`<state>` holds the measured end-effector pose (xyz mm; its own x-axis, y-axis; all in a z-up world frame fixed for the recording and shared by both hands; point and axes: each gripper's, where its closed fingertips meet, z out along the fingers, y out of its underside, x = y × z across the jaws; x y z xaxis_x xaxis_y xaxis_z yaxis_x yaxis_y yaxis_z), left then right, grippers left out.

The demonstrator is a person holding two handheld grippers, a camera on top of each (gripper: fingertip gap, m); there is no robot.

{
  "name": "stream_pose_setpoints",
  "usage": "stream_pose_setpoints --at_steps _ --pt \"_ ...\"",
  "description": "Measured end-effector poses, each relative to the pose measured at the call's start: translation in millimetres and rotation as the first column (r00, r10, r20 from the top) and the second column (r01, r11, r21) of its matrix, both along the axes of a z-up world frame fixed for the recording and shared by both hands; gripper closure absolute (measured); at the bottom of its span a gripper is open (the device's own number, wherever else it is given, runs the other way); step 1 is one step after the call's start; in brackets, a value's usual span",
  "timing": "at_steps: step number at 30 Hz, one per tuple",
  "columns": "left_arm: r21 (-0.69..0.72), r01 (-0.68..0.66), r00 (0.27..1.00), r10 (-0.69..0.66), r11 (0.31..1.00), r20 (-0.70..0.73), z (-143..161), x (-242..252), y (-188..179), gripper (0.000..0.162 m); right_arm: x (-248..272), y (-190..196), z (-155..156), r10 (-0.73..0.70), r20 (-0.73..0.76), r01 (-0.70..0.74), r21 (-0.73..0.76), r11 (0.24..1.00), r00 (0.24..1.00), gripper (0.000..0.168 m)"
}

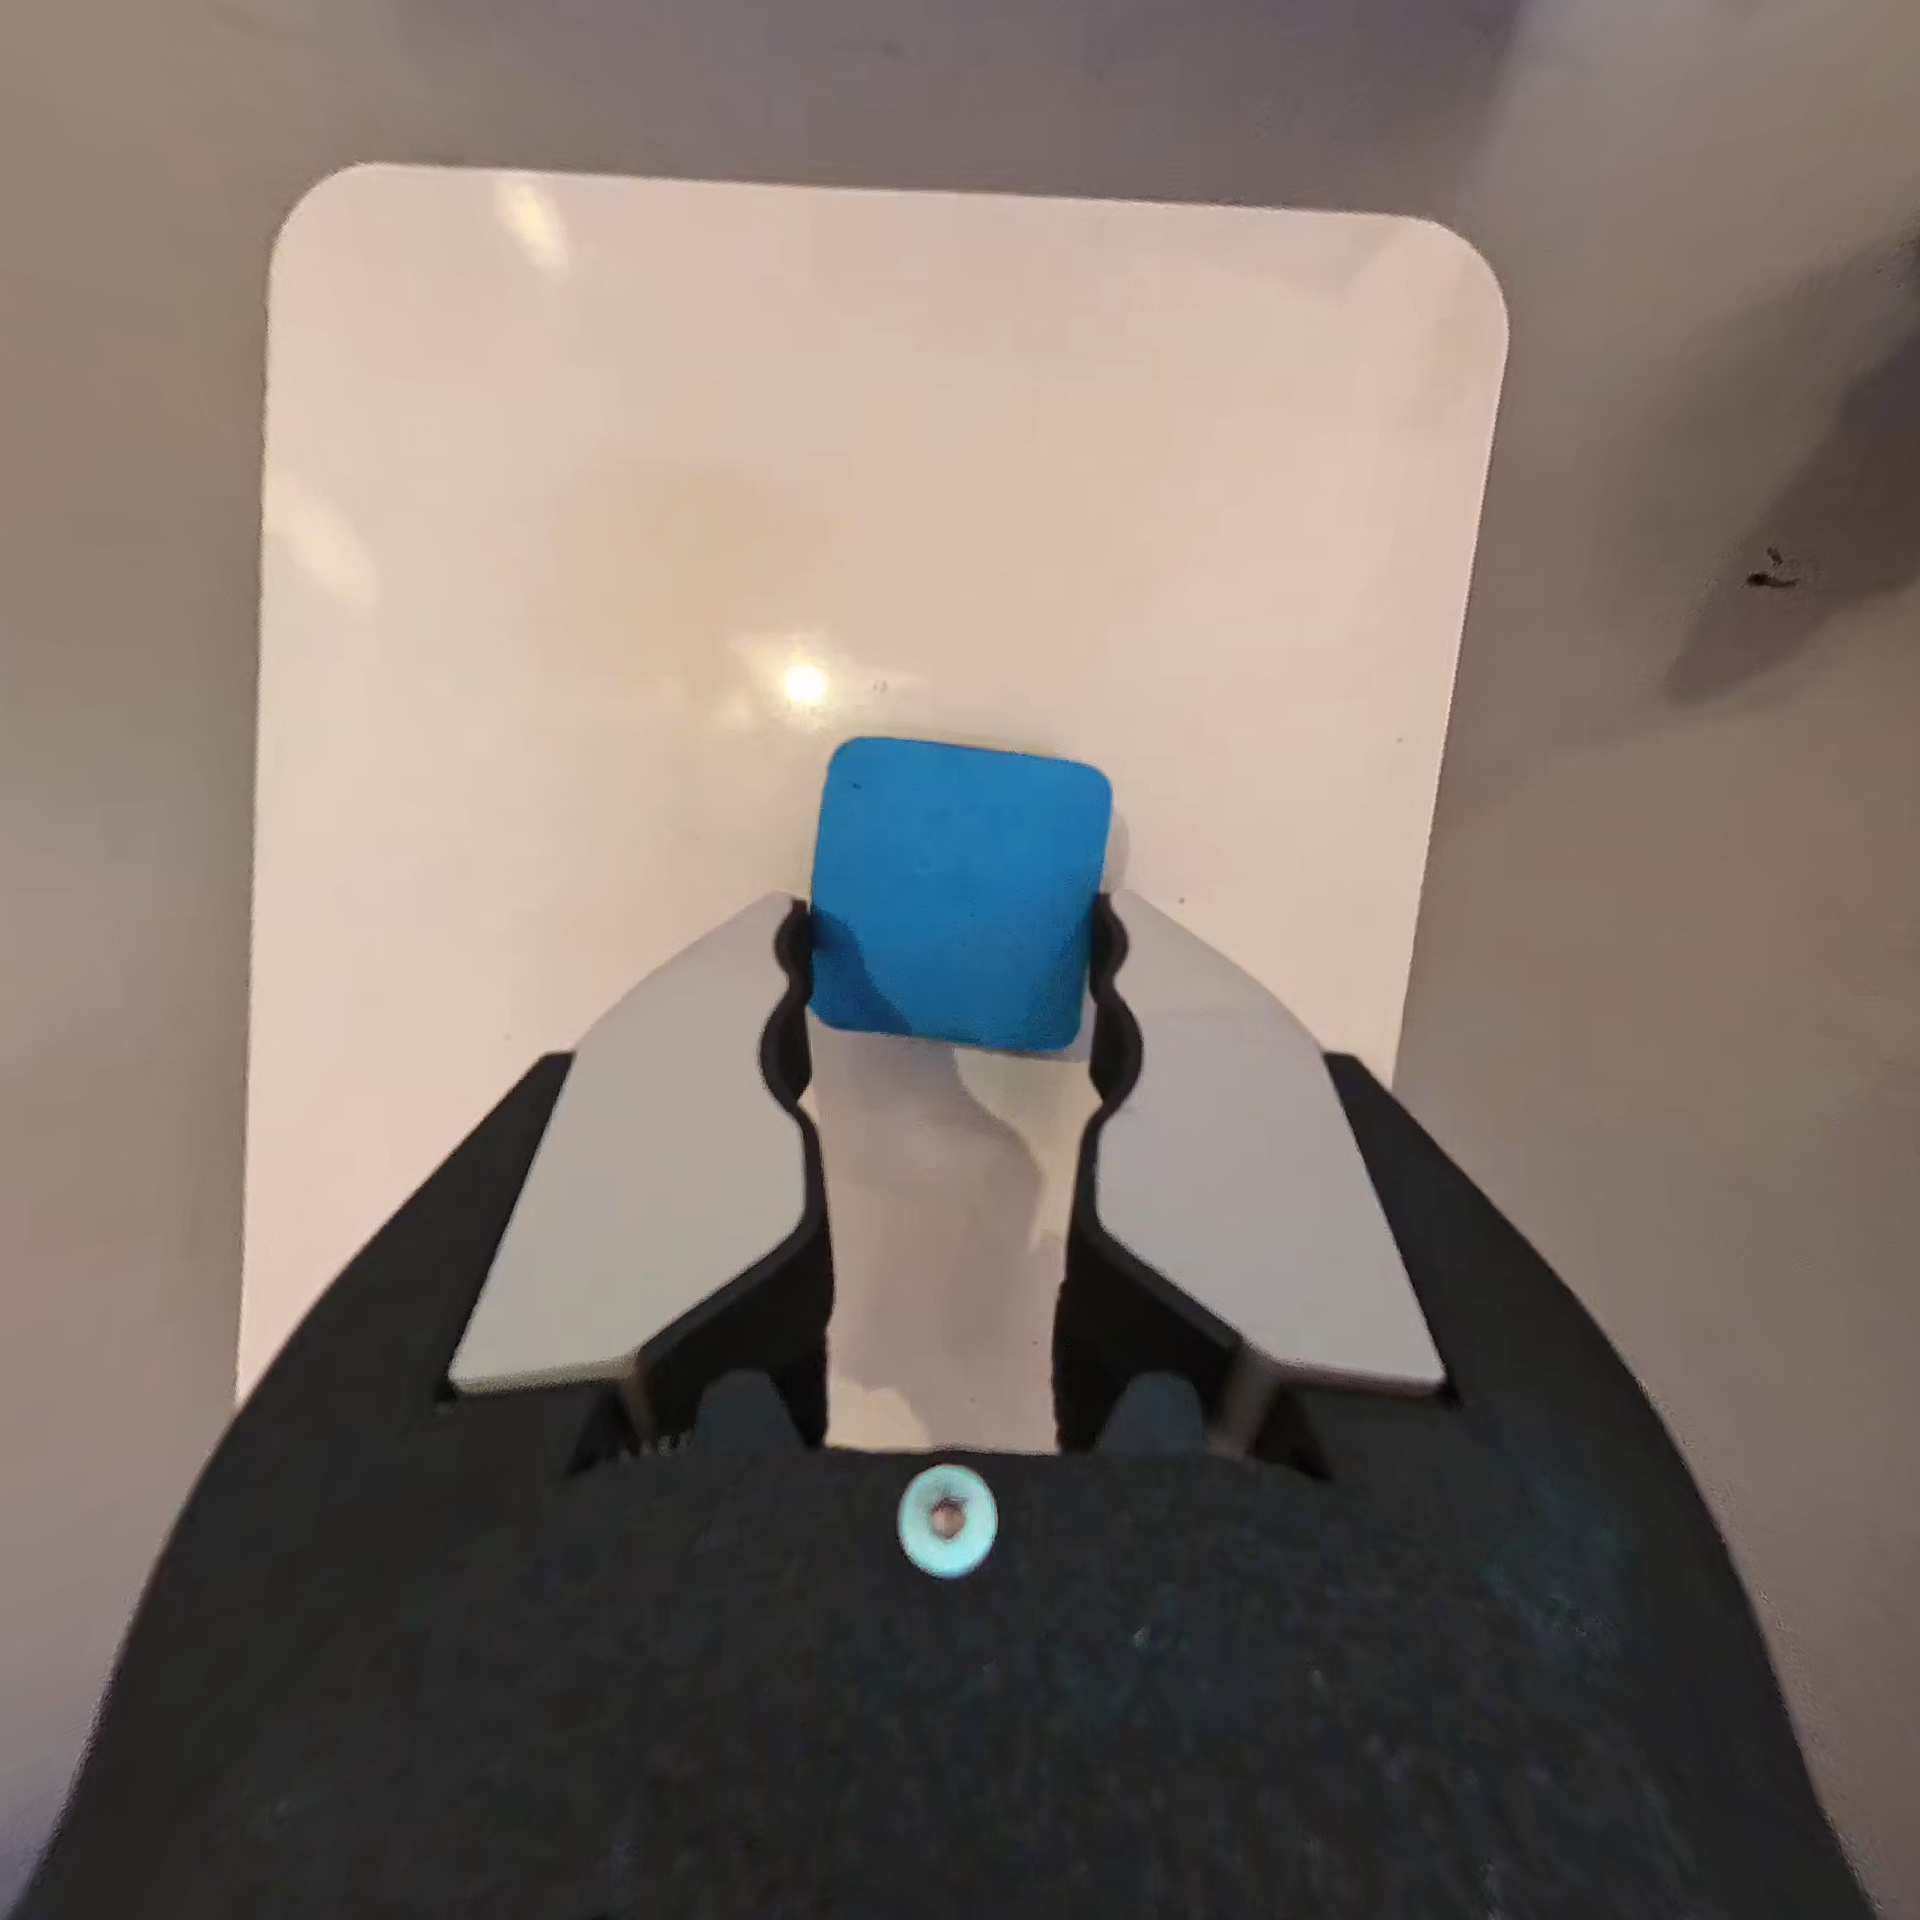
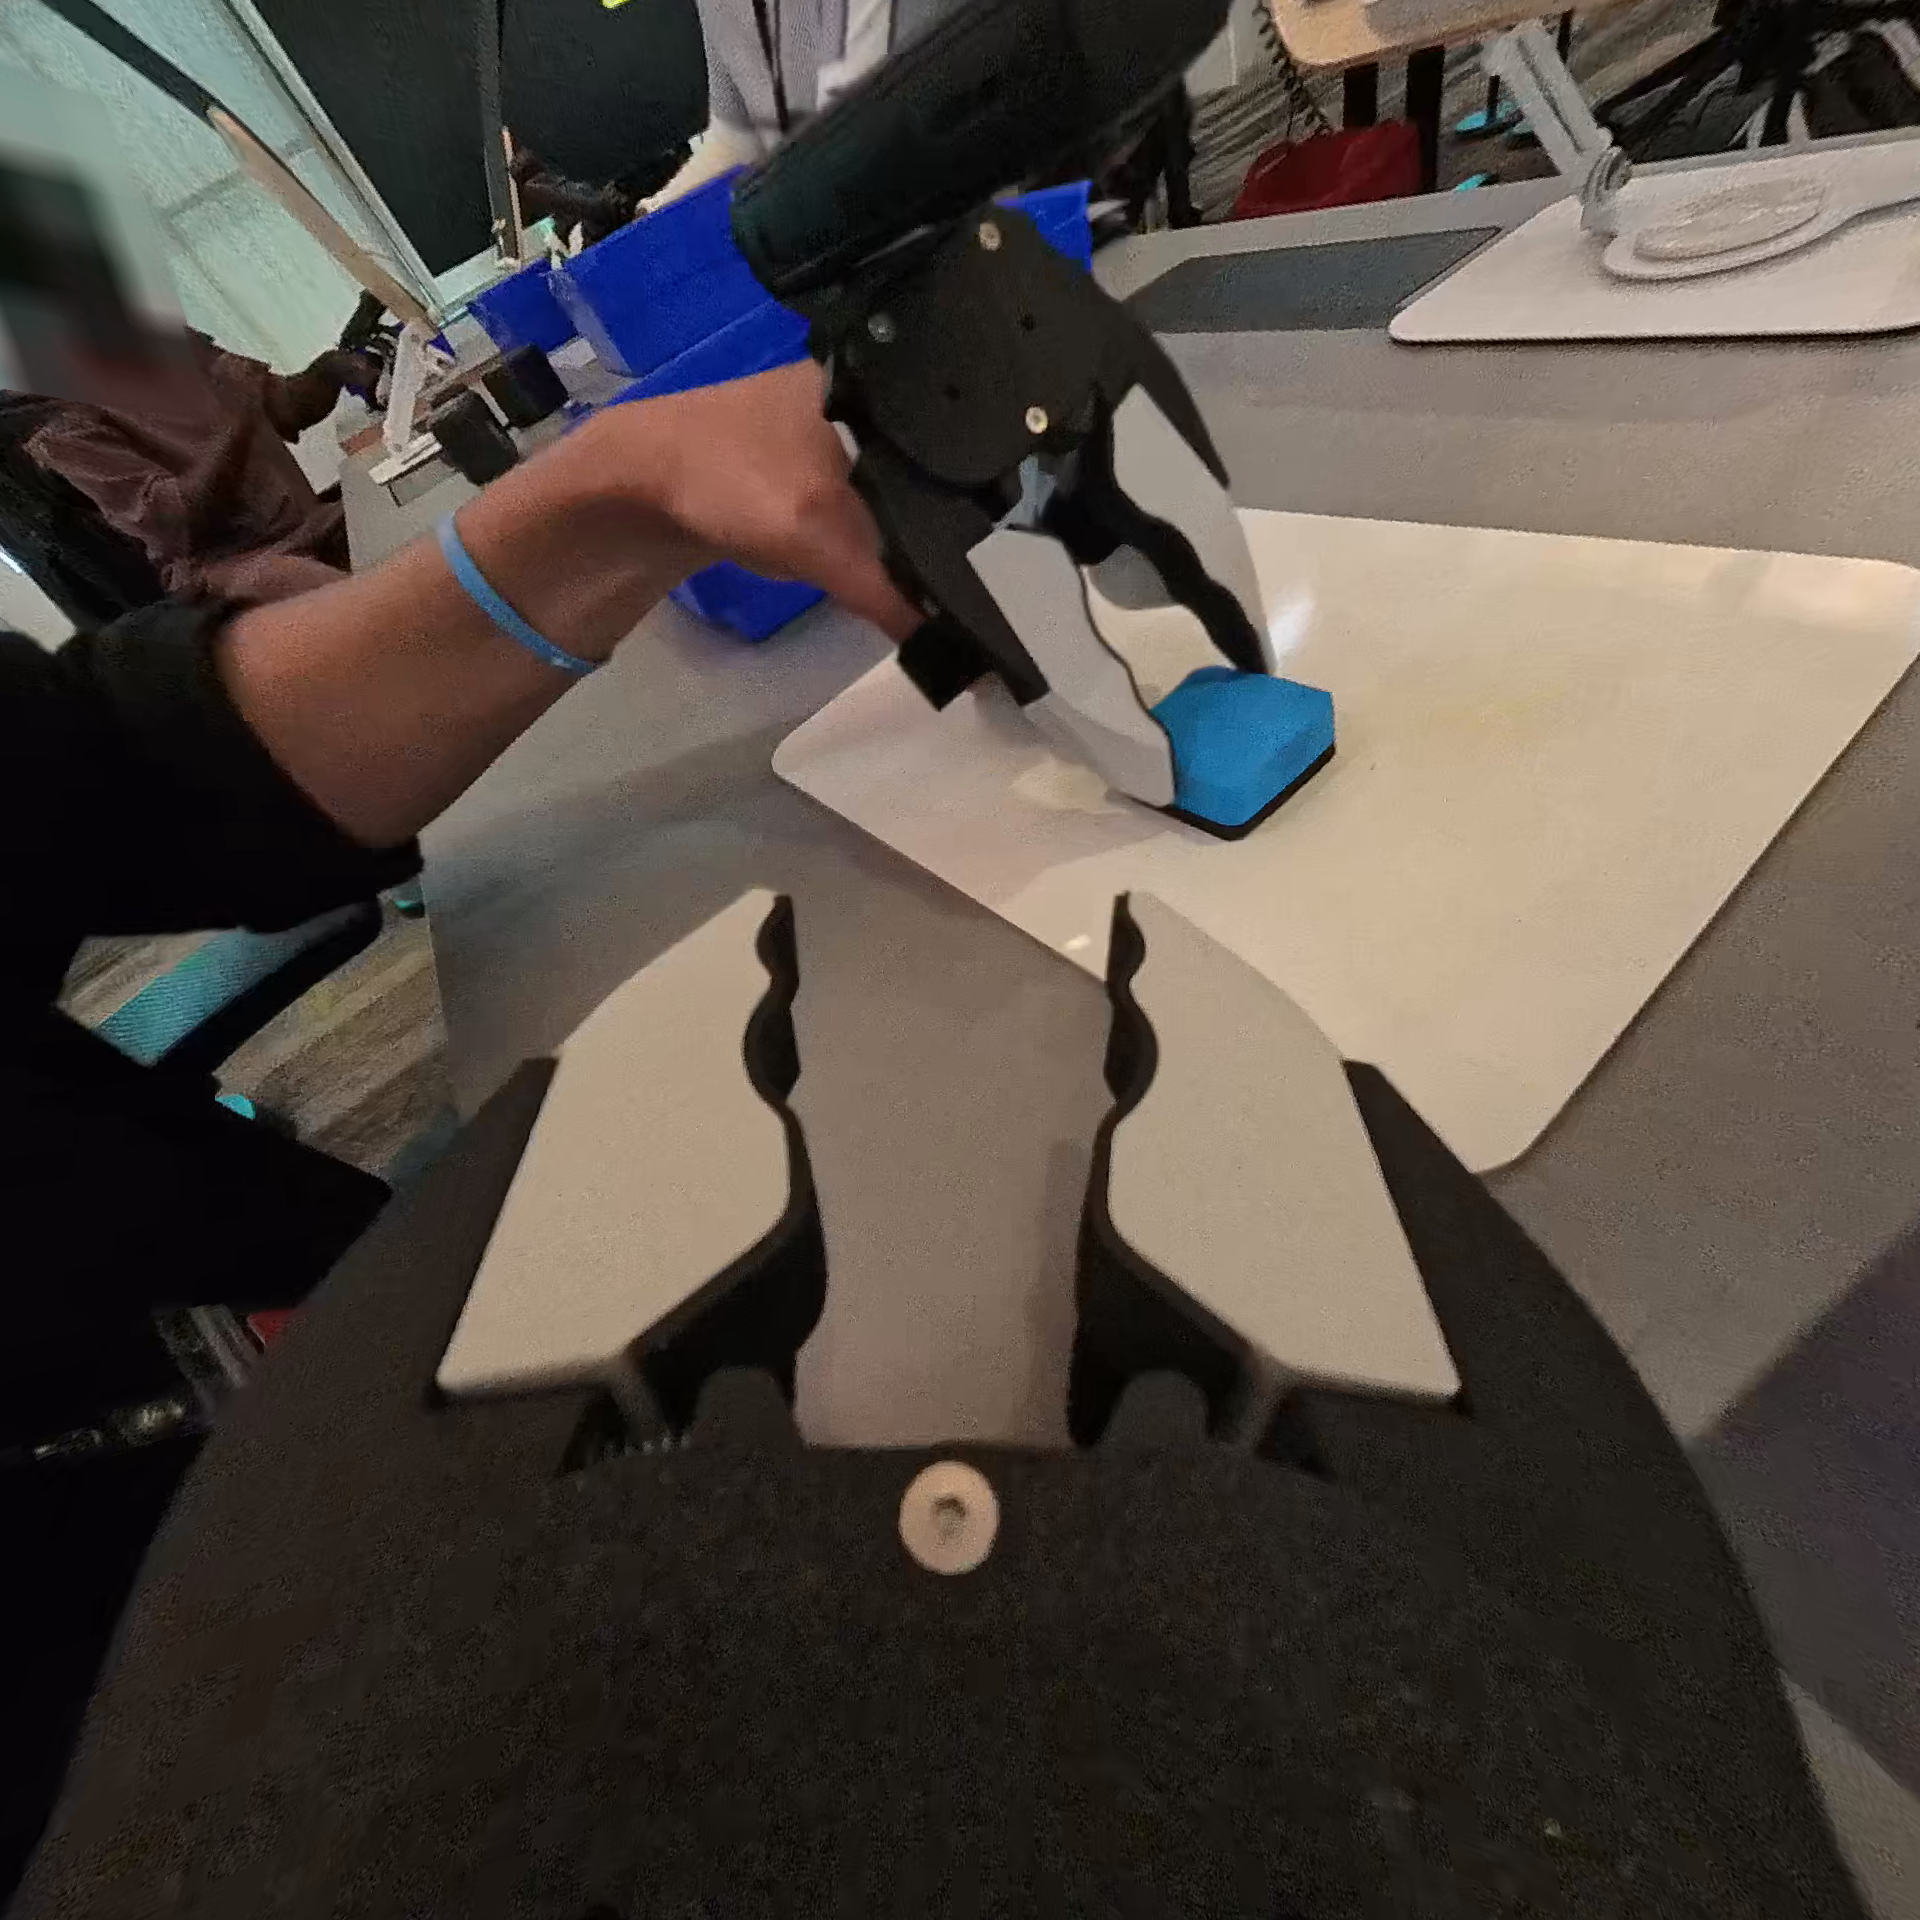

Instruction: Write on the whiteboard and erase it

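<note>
Left wrist view: left gripper (image 1: 951,951) jaws pinching one blue eraser (image 1: 961,894) by its sides, eraser flat on one whiteboard (image 1: 623,520), board on grey desk (image 1: 125,727). Right wrist view: hand (image 2: 665,509) at far left, then right gripper (image 2: 951,961) jaws spread, holding nothing, over desk edge near whiteboard corner.

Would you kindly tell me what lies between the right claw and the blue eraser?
Only bare whiteboard and grey table, seen in the right wrist view; the right claw is open and empty, short of the eraser.
</note>
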<state>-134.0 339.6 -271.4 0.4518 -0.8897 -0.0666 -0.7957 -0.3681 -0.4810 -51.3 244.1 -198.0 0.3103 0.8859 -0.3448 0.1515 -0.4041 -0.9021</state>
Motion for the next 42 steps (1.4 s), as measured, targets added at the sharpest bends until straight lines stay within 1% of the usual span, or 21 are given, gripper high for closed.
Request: stream_pose_setpoints --at_steps 2,3,5,6,7,8,9,10,11,12,13,15,17,22,25,30,32,34,37,39,42 --pt "-0.035 0.004 1.0 -0.004 0.999 -0.006 4.1 -1.5 -3.2 0.111 3.4 -2.7 -1.9 0.015 0.02 -0.015 0.033 0.999 1.0 0.112" --pt "-0.025 -0.031 1.0 0.031 0.999 0.0 11.5 -7.6 -3.2 0.112 5.6 -2.4 -6.0 0.014 0.044 -0.016 0.046 0.999 0.999 0.113" --pt "0.022 -0.189 0.982 0.189 0.982 -0.002 29.7 -38.5 -1.6 0.112 10.4 0.1 -14.3 -0.007 0.085 0.002 0.059 0.998 0.996 0.113" --pt "0.049 -0.304 0.952 0.305 0.951 0.001 37.8 -61.6 -2.4 0.112 11.8 -0.7 -16.7 -0.008 0.093 0.002 0.059 0.998 0.996 0.114" --pt "0.082 -0.46 0.888 0.46 0.884 0.021 45.2 -89.4 -1.8 0.112 12.9 -2.2 -18.5 -0.003 0.1 -0.002 0.056 0.998 0.995 0.114" --pt "0.108 -0.625 0.78 0.622 0.773 0.062 51.2 -119.4 -2.9 0.112 14.1 -3.0 -19.7 -0.004 0.106 -0.002 0.059 0.998 0.994 0.114" --pt "0.113 -0.763 0.646 0.756 0.636 0.106 53.7 -149.0 -8.6 0.112 15.3 -3.2 -20.2 -0.008 0.11 0.001 0.065 0.998 0.994 0.114" --pt "0.102 -0.842 0.539 0.831 0.529 0.14 52.1 -171.1 -17.4 0.112 16.1 -3.2 -20.8 -0.009 0.115 0.001 0.07 0.998 0.993 0.114" --pt "0.116 -0.889 0.456 0.878 0.443 0.147 47.8 -191.7 -24.6 0.112 16.4 -3.4 -21.8 -0.007 0.121 -0.002 0.07 0.998 0.993 0.114" --pt "0.157 -0.915 0.391 0.912 0.371 0.126 42.2 -212.6 -30.4 0.112 16.2 -3.6 -22.9 -0.002 0.125 -0.006 0.067 0.998 0.992 0.114" --pt "0.179 -0.929 0.345 0.933 0.325 0.099 35.4 -227.4 -34.8 0.112 15.6 -3.6 -23.4 0.0 0.126 -0.008 0.065 0.998 0.992 0.115" --pt "0.14 -0.948 0.299 0.949 0.285 0.095 23.7 -235.7 -33.2 0.112 12.9 -3.4 -23.0 0.008 0.122 -0.016 0.062 0.998 0.992 0.115" --pt "0.147 -0.953 0.275 0.96 0.264 0.057 15.4 -241.8 -28.0 0.112 8.8 -4.7 -21.8 0.026 0.111 -0.032 0.051 0.998 0.994 0.115" --pt "0.182 -0.96 0.224 0.973 0.211 0.052 15.0 -251.5 -7.4 0.112 2.5 -7.1 -24.3 0.046 0.128 -0.053 0.054 0.997 0.991 0.116" --pt "0.096 -0.975 0.209 0.976 0.202 0.067 8.9 -248.8 1.8 0.112 0.3 -10.0 -27.1 0.061 0.14 -0.069 0.051 0.996 0.988 0.116" --pt "0.037 -0.982 0.188 0.981 0.187 0.056 -2.0 -250.5 4.8 0.111 0.2 -12.6 -28.5 0.07 0.145 -0.077 0.046 0.996 0.987 0.116" --pt "0.045 -0.983 0.179 0.982 0.177 0.058 -1.8 -253.8 4.7 0.111 1.2 -13.6 -28.7 0.072 0.147 -0.079 0.044 0.996 0.987 0.116" --pt "0.054 -0.981 0.188 0.981 0.185 0.053 -2.0 -252.8 3.9 0.111 2.1 -13.2 -28.5 0.069 0.145 -0.076 0.045 0.996 0.987 0.116" --pt "0.087 -0.973 0.218 0.975 0.213 0.049 1.0 -246.1 0.8 0.101 3.0 -10.9 -25.3 0.059 0.125 -0.065 0.046 0.997 0.99 0.116" --pt "0.102 -0.962 0.261 0.962 0.253 0.079 11.9 -232.6 -3.2 0.098 4.8 -7.8 -22.9 0.046 0.11 -0.051 0.047 0.998 0.993 0.116" --pt "0.13 -0.931 0.359 0.918 0.341 0.169 45.9 -203.5 -18.5 0.094 9.8 0.3 -20.9 0.005 0.11 -0.013 0.072 0.997 0.994 0.115"
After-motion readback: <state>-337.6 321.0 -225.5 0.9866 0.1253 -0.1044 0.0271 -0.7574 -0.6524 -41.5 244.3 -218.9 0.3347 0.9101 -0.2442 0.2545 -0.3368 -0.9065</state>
